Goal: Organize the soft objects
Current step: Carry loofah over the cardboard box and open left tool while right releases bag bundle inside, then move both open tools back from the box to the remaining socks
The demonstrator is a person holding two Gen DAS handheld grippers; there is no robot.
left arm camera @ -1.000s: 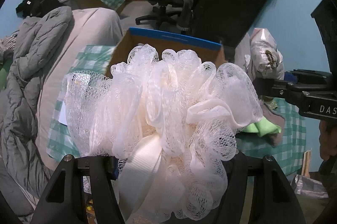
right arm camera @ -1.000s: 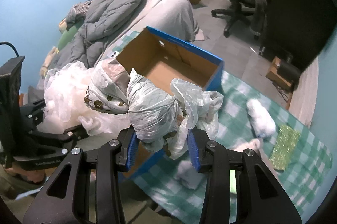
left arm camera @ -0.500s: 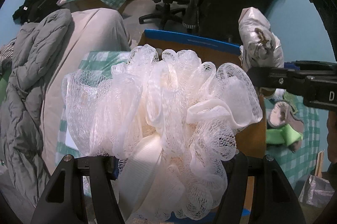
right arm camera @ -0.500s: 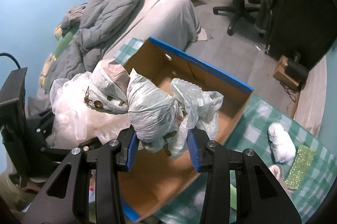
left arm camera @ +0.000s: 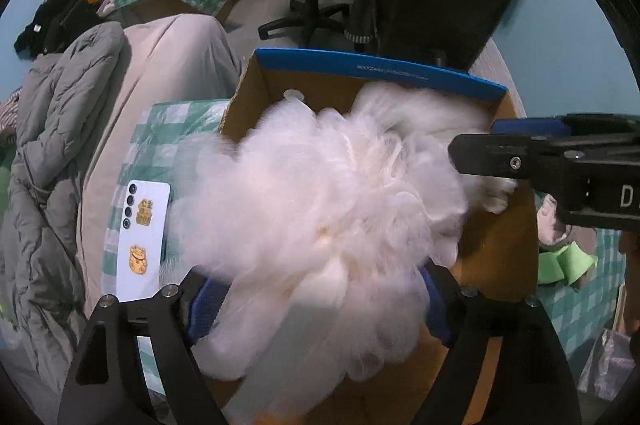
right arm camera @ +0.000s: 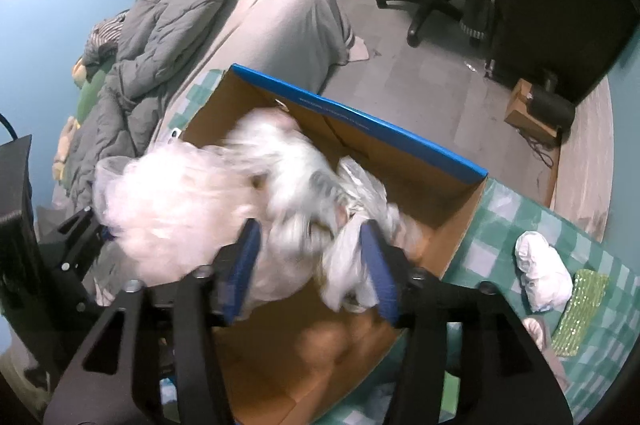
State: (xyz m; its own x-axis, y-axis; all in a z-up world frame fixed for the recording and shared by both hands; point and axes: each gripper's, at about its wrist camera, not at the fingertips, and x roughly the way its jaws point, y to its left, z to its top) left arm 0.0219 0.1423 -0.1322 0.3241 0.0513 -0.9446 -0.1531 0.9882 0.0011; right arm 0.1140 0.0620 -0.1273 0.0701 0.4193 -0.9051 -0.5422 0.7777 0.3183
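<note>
1. The left tongs stand spread wide, released; the white mesh bath puff, blurred, lies between and ahead of their fingers, over the open cardboard box.
2. The right tongs are likewise parted, and the silver plastic bundle, also blurred, sits just ahead of them inside the box.
3. Left of the left tongs, a white phone lies on the green checked cloth.
4. Right of the right tongs, beyond the box, a white fluffy item rests beside a green glittery pad.
</note>
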